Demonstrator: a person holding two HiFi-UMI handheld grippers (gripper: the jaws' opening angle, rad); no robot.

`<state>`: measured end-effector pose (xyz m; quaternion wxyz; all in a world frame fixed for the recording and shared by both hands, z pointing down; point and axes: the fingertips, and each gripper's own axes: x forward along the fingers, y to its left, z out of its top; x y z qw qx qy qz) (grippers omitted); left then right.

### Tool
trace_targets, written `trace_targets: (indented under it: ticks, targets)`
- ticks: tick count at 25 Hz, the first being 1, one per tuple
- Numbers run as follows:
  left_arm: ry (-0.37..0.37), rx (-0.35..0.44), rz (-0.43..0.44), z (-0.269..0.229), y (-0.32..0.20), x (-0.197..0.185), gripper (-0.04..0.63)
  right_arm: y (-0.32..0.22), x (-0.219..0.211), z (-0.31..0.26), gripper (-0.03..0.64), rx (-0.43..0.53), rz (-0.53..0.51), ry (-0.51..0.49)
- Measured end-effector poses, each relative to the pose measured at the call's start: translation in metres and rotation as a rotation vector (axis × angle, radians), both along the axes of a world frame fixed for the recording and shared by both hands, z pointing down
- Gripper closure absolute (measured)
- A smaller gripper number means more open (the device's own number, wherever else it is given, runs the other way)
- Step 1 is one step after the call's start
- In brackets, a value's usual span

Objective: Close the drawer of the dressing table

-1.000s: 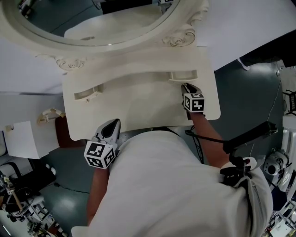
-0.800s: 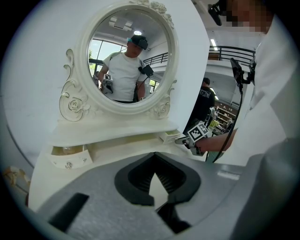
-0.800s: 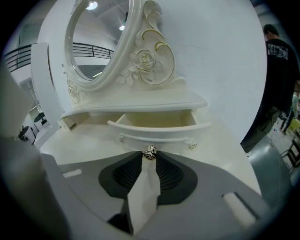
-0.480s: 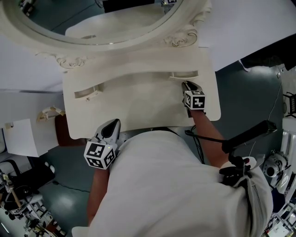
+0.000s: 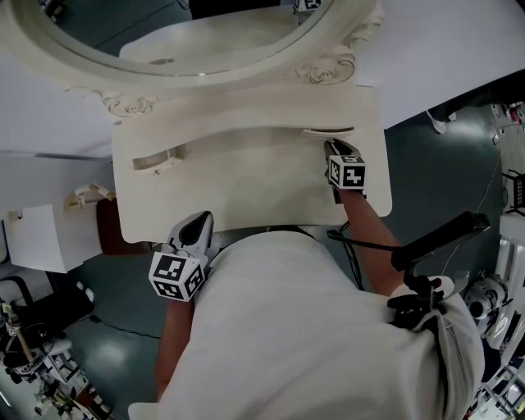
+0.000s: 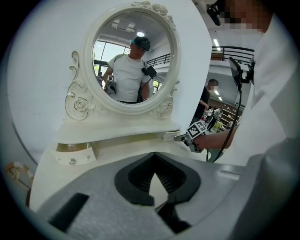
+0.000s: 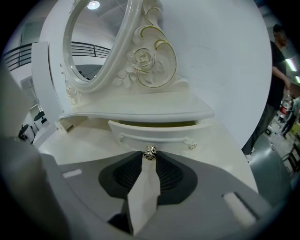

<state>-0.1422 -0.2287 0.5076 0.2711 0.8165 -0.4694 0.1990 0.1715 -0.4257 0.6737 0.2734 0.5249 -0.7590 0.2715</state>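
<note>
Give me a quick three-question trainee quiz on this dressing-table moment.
1. True or false: the right drawer is pushed fully shut.
2. What sits between the fingers of the right gripper? A) the knob B) a cloth C) nothing
3. Fill in: the ___ gripper waits at the table's front edge, away from both drawers.
Key: 1 false, it stands ajar; 2 A; 3 left, the left gripper.

Soft, even indoor light, no hard shadows. A ceiling lamp (image 7: 93,4) glares in the mirror (image 7: 96,42). Both gripper views bow and darken away from the mirror; foreground below it blurs.
</note>
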Motion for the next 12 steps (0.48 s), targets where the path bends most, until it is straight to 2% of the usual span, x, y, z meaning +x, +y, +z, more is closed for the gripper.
trace_targets:
  ticks: [12]
  targets:
    - [0.004,0.002,-0.017,-0.003,0.003,0.000,0.592,-0.012,0.002,-0.004,0.522,0.010,-0.008,0.010]
